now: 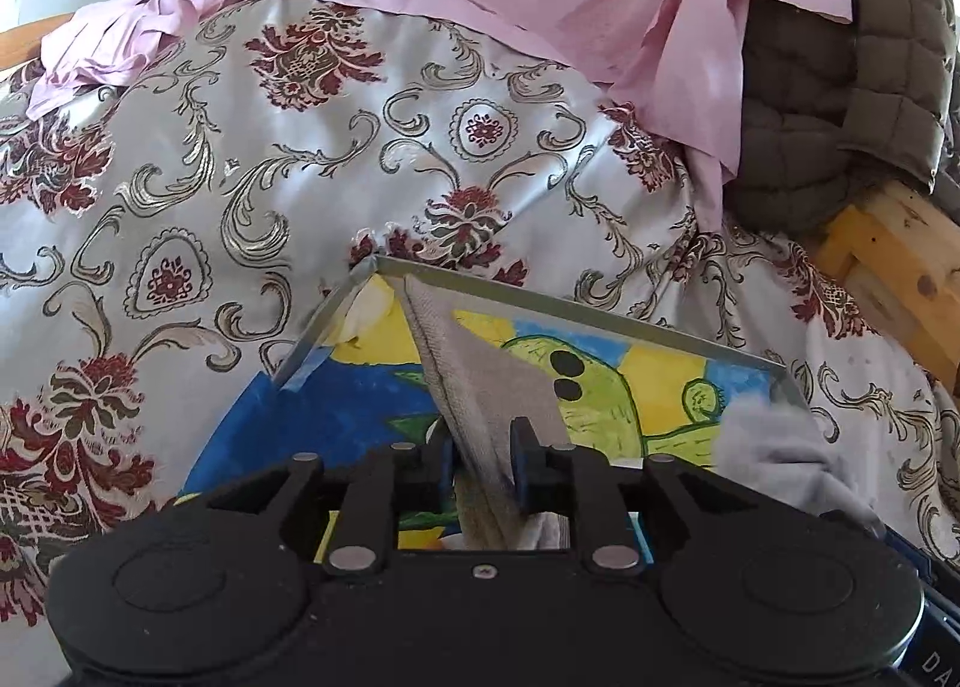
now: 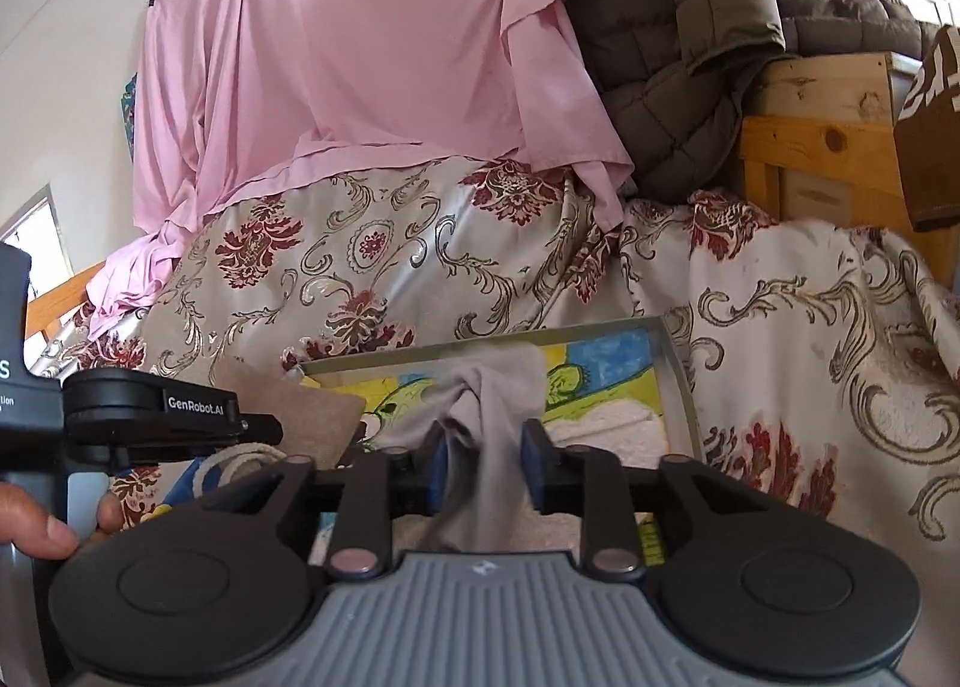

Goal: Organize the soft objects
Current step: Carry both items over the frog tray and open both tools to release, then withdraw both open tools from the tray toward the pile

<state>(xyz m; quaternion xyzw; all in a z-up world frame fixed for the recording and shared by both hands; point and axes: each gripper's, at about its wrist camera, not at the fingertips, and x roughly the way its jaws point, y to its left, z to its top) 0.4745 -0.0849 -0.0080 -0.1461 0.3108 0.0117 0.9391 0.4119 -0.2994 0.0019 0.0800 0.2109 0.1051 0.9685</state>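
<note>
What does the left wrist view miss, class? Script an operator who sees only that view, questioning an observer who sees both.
Operator: Is the right gripper holding anything?
Observer: Yes. The right gripper is shut on a grey cloth, which is bunched over the painted tray.
Operator: My left gripper is shut on the beige cloth. What grips its handle?
Observer: A hand, seen at the lower left edge of the right wrist view.

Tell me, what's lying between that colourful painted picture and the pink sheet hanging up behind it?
The floral satin bedspread fills that stretch, shown in both wrist views, from the painted picture up to the pink sheet.
</note>
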